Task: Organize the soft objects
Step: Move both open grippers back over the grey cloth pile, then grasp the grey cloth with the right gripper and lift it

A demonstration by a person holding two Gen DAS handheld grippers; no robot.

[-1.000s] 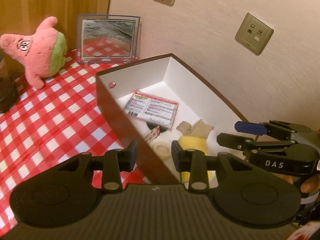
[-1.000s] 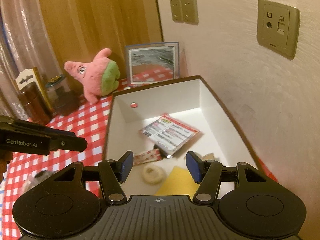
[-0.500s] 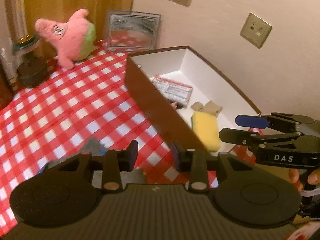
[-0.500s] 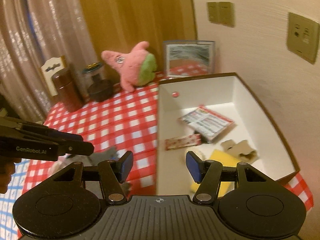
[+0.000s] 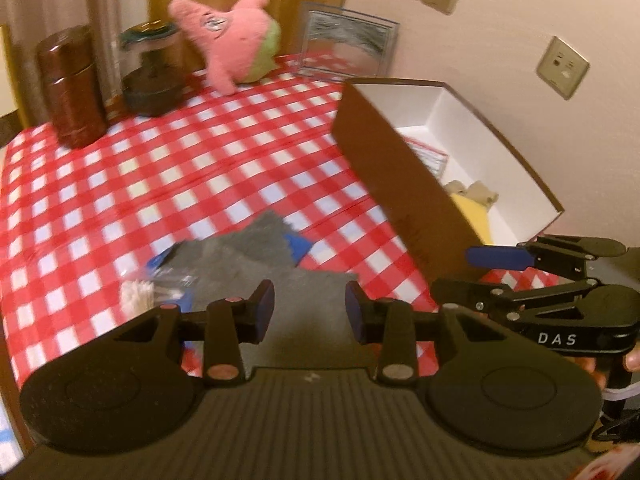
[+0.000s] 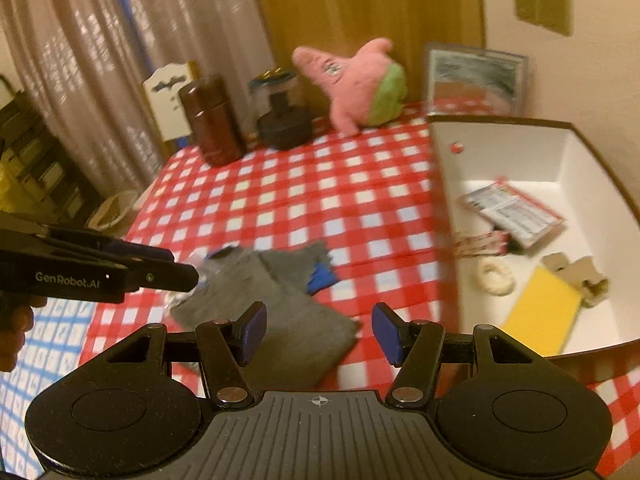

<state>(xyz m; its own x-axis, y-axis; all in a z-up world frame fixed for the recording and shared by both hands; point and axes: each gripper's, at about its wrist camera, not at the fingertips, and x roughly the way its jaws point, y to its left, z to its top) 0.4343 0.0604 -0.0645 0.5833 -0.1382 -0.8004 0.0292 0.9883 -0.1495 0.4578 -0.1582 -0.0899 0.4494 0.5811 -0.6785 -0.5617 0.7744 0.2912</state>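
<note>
The grey cloth (image 5: 256,256) lies flat on the red-checked tabletop (image 5: 200,168) directly ahead of and partly beneath the left gripper (image 5: 310,312); its jaws are opening, with nothing pressed between them, the cloth showing through the gap but lying below. In the right wrist view the same grey cloth (image 6: 276,300) sits just ahead of and slightly left of the right gripper (image 6: 318,334); those jaws stand parted and empty, the cloth's near corner under the left jaw. A blue piece (image 6: 322,276) peeks from beneath the cloth's far edge; what it is cannot be made out. Left of the left jaws a clear packet of cotton swabs (image 5: 140,292) lies against the cloth, blurred and partly covered. Well to the right of both pairs of jaws stands the open cardboard box (image 6: 500,128); inside it lie a yellow sponge (image 6: 540,312), a white scrunchie (image 6: 494,278), a printed packet (image 6: 512,210) and a beige crumpled item (image 6: 580,276) too blurred to name; from the left wrist the box's near wall hides most of these. Far beyond the jaws a pink starfish plush (image 6: 356,80) leans by a picture frame (image 6: 476,80); a brown canister (image 6: 212,120) and a dark lidded jar (image 6: 282,116) stand to its left. Both views are smeared by motion; a person's fingers (image 5: 632,360) are cut off at the frame edge.
</note>
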